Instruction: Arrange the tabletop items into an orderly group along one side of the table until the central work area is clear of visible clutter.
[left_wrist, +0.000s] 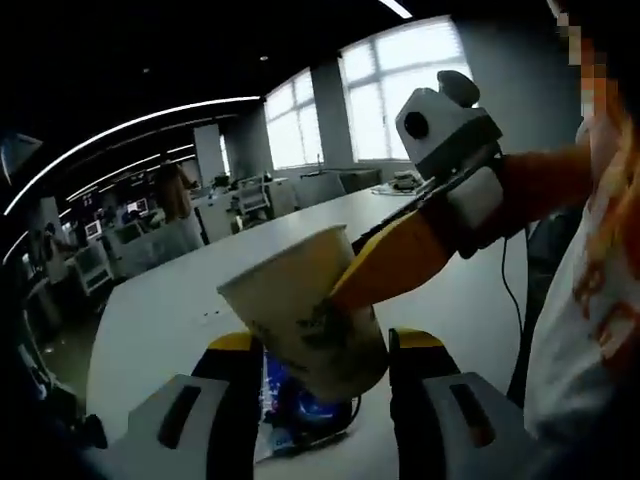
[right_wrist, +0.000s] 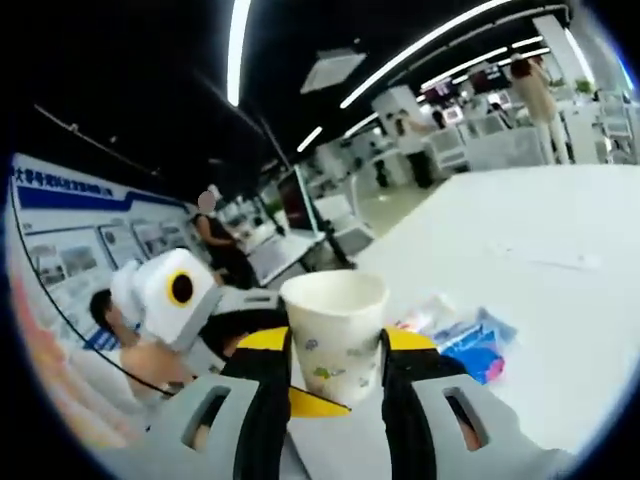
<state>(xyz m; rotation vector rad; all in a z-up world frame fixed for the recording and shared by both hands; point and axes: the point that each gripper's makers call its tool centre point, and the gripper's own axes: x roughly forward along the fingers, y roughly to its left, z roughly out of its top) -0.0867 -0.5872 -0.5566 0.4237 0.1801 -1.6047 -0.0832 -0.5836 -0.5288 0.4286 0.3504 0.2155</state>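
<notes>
cup: one paper cup (right_wrist: 334, 335) held up above the white table (right_wrist: 520, 300), likely to carry it to one side | right tool (right_wrist: 335, 372): pinching cup on both sides | left tool (left_wrist: 318, 352): jaws beside cup, grip unclear | under cup: one blue packet (right_wrist: 478, 345), pale wrapper (right_wrist: 425, 315) on table

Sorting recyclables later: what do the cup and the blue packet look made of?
Cup: likely paper, matte off-white, with a rolled rim and a faint printed pattern. Packet: probably thin plastic film, glossy and crinkled, lying on the table; too blurred to be sure.
</notes>
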